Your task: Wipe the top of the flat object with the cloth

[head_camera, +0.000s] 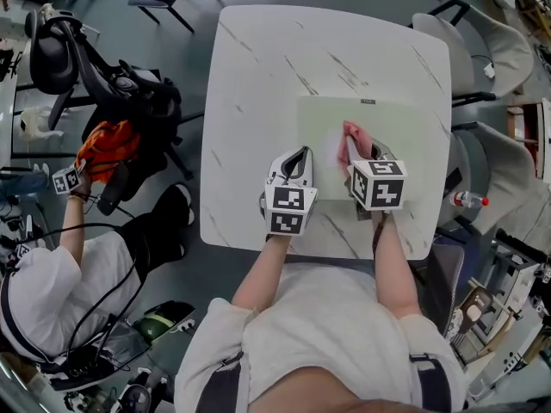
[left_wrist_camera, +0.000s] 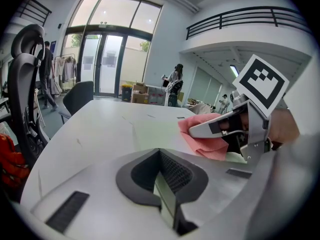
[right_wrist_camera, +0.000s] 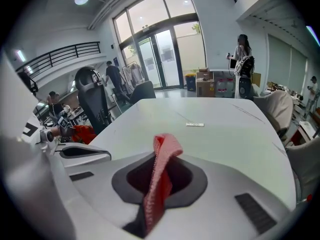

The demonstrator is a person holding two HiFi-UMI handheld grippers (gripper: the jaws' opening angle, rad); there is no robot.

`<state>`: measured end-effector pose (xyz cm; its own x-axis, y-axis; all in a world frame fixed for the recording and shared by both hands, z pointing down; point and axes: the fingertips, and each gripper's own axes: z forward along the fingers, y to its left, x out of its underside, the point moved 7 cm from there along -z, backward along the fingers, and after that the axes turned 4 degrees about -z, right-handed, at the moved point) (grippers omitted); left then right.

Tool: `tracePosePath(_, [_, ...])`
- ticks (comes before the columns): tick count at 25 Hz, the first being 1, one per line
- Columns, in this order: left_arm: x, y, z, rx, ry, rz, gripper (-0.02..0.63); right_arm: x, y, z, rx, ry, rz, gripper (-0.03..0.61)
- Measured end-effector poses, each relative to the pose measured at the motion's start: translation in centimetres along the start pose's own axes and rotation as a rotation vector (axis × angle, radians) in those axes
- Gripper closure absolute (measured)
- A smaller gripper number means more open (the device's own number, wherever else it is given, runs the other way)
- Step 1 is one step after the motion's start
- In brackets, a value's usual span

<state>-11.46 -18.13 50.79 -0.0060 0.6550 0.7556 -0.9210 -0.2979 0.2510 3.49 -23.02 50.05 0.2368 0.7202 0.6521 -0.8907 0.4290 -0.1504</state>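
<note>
One pale green mat (head_camera: 405,144) is lying on the right half of the single white marbled table (head_camera: 258,76), its right edge running close to the table's right edge. One pink cloth (right_wrist_camera: 162,154) is hanging clenched in the right gripper (right_wrist_camera: 157,184), trailing onto the mat's near-left part. The left gripper (left_wrist_camera: 161,176) is hovering at the mat's left edge, jaws pressed together on nothing. The table's left half is lying bare, with chairs crowding the right side.

A black office chair (head_camera: 60,54) stands left of the marbled table (head_camera: 258,76); a bottle (head_camera: 469,200) lies right of it.
</note>
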Motion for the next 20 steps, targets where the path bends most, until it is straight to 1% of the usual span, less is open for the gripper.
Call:
tracePosePath(3, [0.1,0.1,0.0,0.007,-0.004,-0.001,0.609,-0.2,1.7,0.6,-0.031,0.005,-0.025,0.543])
tracePosePath(10, [0.6,0.3,-0.3,0.039,-0.011,-0.017,0.609,-0.7,6.0,2.1,-0.085,0.013,-0.118,0.543])
tracePosePath(17, [0.8,0.7,-0.6,0.052,-0.016,-0.021,0.609,-1.0,7.3,2.4,-0.104,0.015,-0.14,0.543])
tracePosePath(20, [0.7,0.9,-0.5,0.053,-0.02,-0.021,0.608,-0.8,7.4,2.3,-0.119,0.022,-0.131,0.543])
